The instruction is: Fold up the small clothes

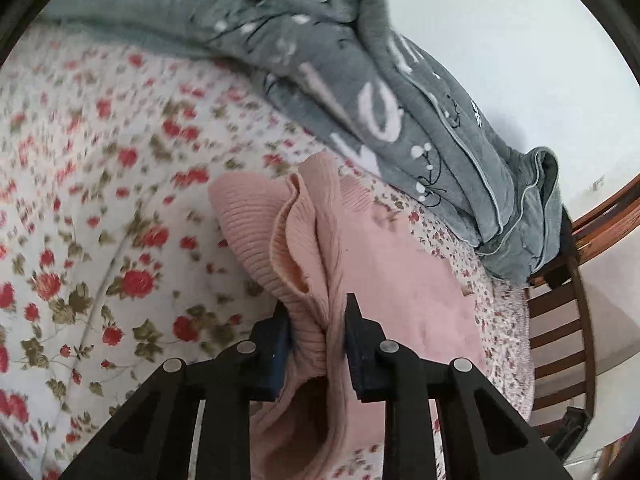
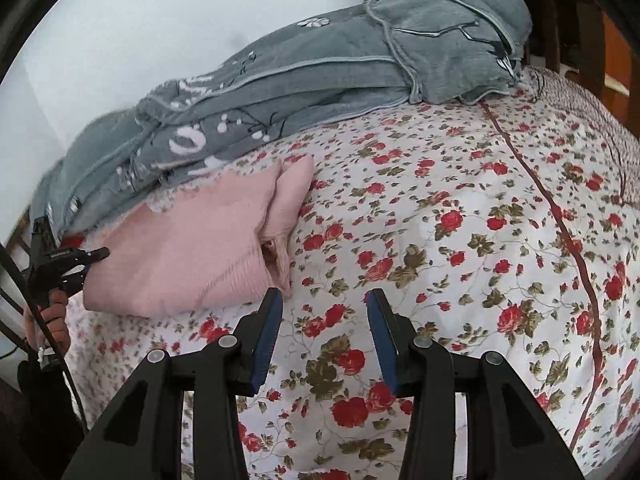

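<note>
Left gripper (image 1: 320,320) pinches a bunched ribbed fold of the pink sweater (image 2: 192,248), which lies on the floral bedsheet (image 2: 440,240) beside the gray blanket (image 2: 280,92), while the right gripper (image 2: 323,304) hovers spread, holding nothing.

My left gripper (image 1: 318,320) is closed on a bunched fold of the pink sweater (image 1: 360,264); the ribbed knit is pinched between my two blue pads (image 1: 280,360) and rises in loose folds just above them; the rest of the sweater lies on the floral bedsheet (image 1: 100,200), which looks blurred on the left; beyond it a grey blanket (image 1: 360,80) with white patterns is piled near the pale wall (image 1: 520,20); at the right edge stands a brown wooden bed frame (image 1: 560,320).
</note>
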`<state>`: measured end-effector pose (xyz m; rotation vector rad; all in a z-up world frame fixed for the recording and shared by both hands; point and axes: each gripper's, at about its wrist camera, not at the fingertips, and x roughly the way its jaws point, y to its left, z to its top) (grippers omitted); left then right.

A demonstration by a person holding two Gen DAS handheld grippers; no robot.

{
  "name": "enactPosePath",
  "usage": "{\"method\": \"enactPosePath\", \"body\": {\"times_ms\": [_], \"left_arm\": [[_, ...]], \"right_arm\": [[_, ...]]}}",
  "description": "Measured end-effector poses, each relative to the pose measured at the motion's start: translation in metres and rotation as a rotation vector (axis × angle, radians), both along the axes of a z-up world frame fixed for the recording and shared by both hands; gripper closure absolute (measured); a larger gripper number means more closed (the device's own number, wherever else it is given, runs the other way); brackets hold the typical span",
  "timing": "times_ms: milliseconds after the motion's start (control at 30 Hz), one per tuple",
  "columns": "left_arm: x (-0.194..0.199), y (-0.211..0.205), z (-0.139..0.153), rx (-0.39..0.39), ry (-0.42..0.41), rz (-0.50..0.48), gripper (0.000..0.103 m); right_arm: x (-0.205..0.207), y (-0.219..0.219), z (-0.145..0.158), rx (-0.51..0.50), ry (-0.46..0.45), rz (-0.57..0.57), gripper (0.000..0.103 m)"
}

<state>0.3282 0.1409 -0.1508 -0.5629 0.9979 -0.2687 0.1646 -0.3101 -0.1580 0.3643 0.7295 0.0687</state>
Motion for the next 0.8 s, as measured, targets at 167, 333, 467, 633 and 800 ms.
{"method": "enactPosePath", "body": {"times_ms": [167, 333, 467, 633, 800], "left_arm": [[0.008, -0.045, 0.041, 0.100, -0.004, 0.010, 0.080], [0.013, -0.101, 0.069, 0.175, -0.023, 0.001, 0.080], [0.011, -0.159, 0.080, 0.215, -0.045, -0.049, 0.081], [0.009, -0.241, 0.064, 0.269, -0.036, -0.114, 0.081], [0.005, -0.311, 0.009, 0.291, 0.030, -0.207, 0.081]], "right_arm": [[-0.007, -0.015, 0.002, -0.010, -0.017, 0.022, 0.059], [-0.012, -0.032, -0.001, -0.021, -0.015, 0.034, 0.059], [-0.018, -0.048, -0.003, -0.030, -0.016, 0.031, 0.059], [-0.026, -0.065, -0.009, -0.002, -0.006, 0.020, 0.059], [-0.034, -0.073, -0.019, 0.005, 0.023, 0.008, 0.059]]}}
